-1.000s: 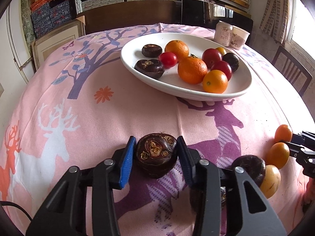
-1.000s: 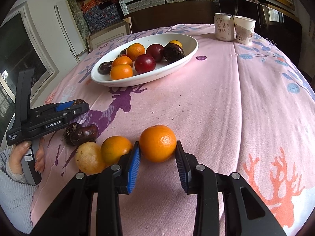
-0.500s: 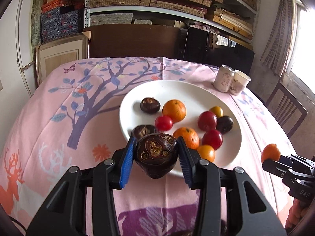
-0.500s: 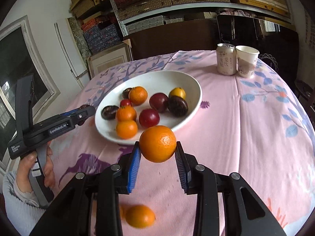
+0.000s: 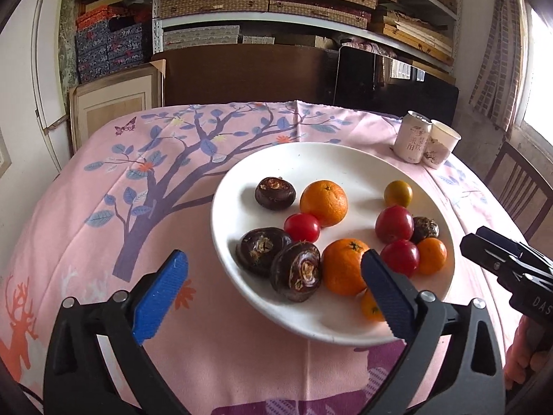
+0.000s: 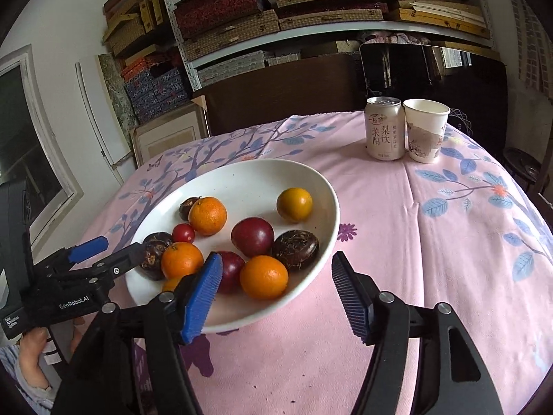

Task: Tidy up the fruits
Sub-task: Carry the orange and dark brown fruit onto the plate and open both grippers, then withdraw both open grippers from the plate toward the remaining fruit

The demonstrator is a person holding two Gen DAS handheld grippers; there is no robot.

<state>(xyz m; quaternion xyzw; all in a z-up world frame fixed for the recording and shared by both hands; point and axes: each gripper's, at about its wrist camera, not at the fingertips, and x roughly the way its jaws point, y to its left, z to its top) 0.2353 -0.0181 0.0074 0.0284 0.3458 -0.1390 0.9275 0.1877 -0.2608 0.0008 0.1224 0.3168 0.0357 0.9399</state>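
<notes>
A white oval plate point(image 5: 331, 159) on the pink tablecloth holds several fruits. My left gripper point(image 5: 273, 294) is open and empty above the plate's near rim. A dark brown fruit point(image 5: 296, 271) lies just beyond it beside another dark one point(image 5: 261, 249) and an orange point(image 5: 342, 266). My right gripper point(image 6: 276, 294) is open and empty over the plate point(image 6: 242, 180). An orange point(image 6: 264, 276) lies in the plate between its fingers. Red fruits point(image 6: 252, 237) and a yellow one point(image 6: 294, 204) lie further in.
A drink can point(image 6: 385, 128) and a paper cup point(image 6: 425, 129) stand at the table's far right. A dark cabinet and shelves with boxes are behind the table. A wooden chair point(image 5: 518, 186) stands at the right. The left gripper's body point(image 6: 69, 287) shows at the left of the right wrist view.
Both grippers opened. The left let go of the dark brown fruit and the right let go of the orange; both fruits now lie in the plate.
</notes>
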